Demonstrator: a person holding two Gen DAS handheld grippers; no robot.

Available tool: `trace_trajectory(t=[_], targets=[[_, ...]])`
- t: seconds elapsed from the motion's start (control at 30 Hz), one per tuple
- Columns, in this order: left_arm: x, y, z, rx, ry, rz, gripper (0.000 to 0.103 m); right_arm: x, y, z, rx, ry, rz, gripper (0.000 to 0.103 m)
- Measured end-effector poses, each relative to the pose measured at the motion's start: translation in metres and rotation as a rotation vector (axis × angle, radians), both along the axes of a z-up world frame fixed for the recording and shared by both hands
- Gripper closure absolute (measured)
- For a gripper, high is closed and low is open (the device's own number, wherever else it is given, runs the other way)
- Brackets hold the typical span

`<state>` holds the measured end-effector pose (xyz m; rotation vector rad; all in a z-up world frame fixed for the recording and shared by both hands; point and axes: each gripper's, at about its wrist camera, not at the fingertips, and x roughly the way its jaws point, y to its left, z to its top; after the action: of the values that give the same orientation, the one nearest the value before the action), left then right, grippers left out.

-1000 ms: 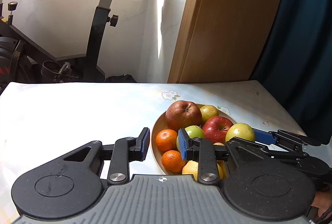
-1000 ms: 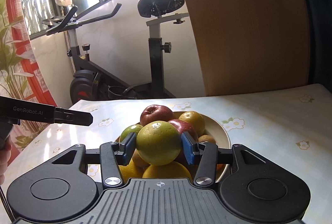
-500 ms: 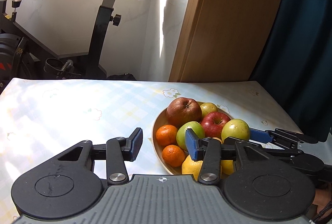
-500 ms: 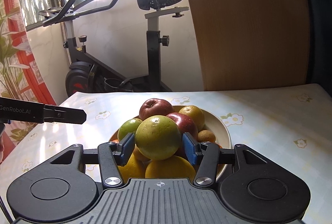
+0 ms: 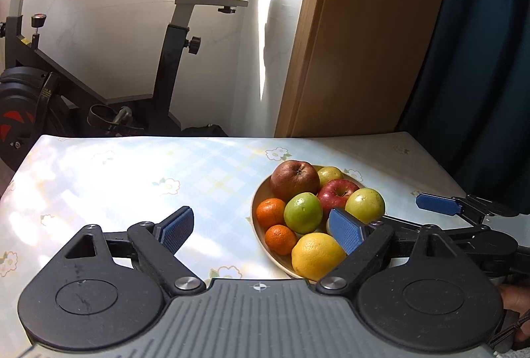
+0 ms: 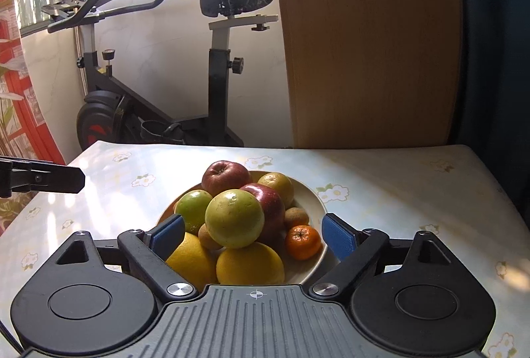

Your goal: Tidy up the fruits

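Observation:
A tan bowl (image 5: 255,225) (image 6: 314,204) holds a pile of fruit: a brownish-red apple (image 5: 294,180), a red apple (image 5: 338,192), a green apple (image 5: 303,212), two tangerines (image 5: 271,212) and a yellow citrus (image 5: 316,255). In the right wrist view a yellow-green apple (image 6: 234,218) rests on top of the pile. My right gripper (image 6: 253,235) hangs over it, its jaws opening, pads well clear of the apple. My left gripper (image 5: 261,230) stands at the bowl's near left side, its jaws opening with nothing held. One left finger (image 6: 43,180) shows at the left edge.
The bowl sits on a table with a floral cloth (image 5: 132,179). Behind the far edge stand an exercise bike (image 6: 218,59), a wooden panel (image 5: 371,43) and a dark blue curtain (image 5: 480,76). A right gripper finger (image 5: 437,205) reaches in beside the bowl.
My right gripper was shut on the yellow-green apple; it has let go, spread wide and risen. My left gripper's jaws have also spread wide, and it has drawn back from the bowl.

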<state>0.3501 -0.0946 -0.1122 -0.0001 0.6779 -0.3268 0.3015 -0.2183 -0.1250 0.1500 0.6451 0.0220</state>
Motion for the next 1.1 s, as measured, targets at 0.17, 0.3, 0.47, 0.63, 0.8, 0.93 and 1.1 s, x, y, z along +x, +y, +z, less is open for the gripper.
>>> trace_trajectory(t=[0.17, 0.3, 0.47, 0.63, 0.8, 0.93, 1.1], targets=[[-0.028, 0.007, 0.025, -0.031, -0.054, 0.018, 0.006, -0.025, 0.001, 0.029, -0.004, 0.017, -0.042, 0.0], [-0.054, 0.012, 0.048, -0.018, -0.12, 0.071, 0.006, -0.046, 0.009, 0.049, -0.035, 0.011, -0.043, 0.0], [-0.078, 0.014, 0.073, 0.006, -0.168, 0.081, 0.006, -0.07, 0.017, 0.074, -0.053, -0.019, -0.07, 0.0], [-0.101, 0.017, 0.094, 0.013, -0.199, 0.094, 0.006, -0.088, 0.024, 0.093, -0.057, -0.034, -0.066, 0.0], [-0.119, 0.018, 0.104, 0.021, -0.229, 0.119, 0.006, -0.1, 0.032, 0.107, -0.082, -0.043, -0.071, 0.0], [-0.129, 0.017, 0.11, 0.034, -0.231, 0.131, 0.006, -0.112, 0.036, 0.118, -0.089, -0.07, -0.081, 0.0], [-0.139, 0.014, 0.115, 0.061, -0.26, 0.156, 0.006, -0.122, 0.036, 0.129, -0.082, -0.083, -0.072, 0.0]])
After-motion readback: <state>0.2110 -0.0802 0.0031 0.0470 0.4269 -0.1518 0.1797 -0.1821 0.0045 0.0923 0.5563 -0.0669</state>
